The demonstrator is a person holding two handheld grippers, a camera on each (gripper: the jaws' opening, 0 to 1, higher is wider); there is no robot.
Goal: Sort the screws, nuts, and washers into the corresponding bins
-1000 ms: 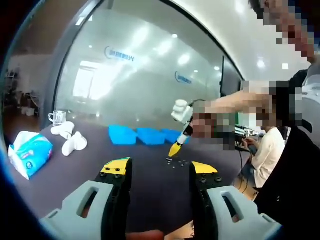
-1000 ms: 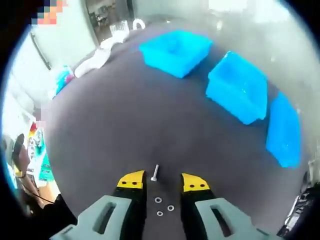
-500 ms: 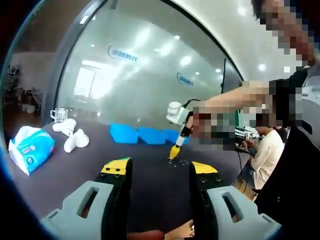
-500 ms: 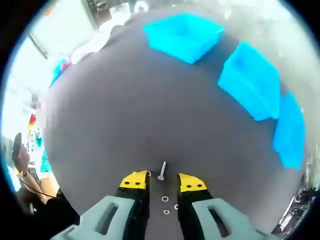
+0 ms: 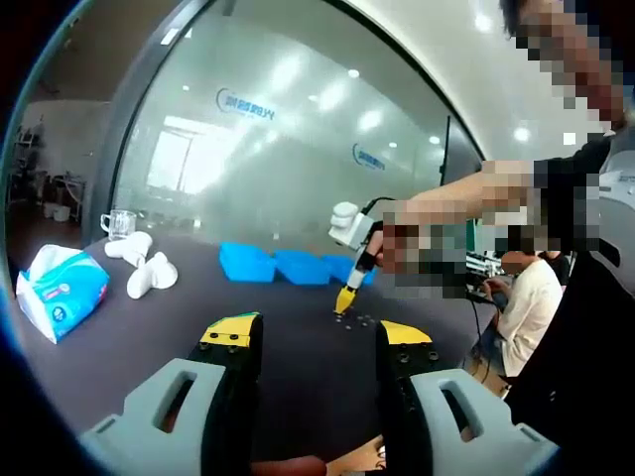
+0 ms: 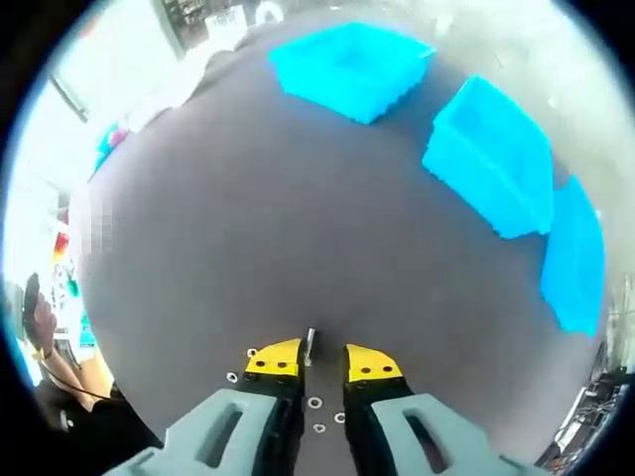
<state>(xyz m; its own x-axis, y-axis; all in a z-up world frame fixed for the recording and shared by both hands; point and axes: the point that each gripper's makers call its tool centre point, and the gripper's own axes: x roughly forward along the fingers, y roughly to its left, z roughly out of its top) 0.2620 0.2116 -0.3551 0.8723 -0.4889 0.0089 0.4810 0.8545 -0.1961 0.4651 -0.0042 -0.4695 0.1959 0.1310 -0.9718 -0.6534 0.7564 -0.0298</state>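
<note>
Left gripper (image 5: 316, 342) hangs over the dark table (image 6: 248, 218) with jaws wide apart, nothing between them. Right gripper (image 6: 319, 363) has its jaws narrowed around a screw (image 6: 311, 344), can't tell if they're pinching it, washers (image 6: 319, 405) just beside. Three blue bins (image 6: 491, 149) sit well apart from it, contents not visible.

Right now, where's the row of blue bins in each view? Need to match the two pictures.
Left gripper view: bins sit mid-frame in a row on the far side of the dark table.
Right gripper view: bins run from top centre down the right edge.
Shared landmark: the right gripper, tips down by the small parts.
</note>
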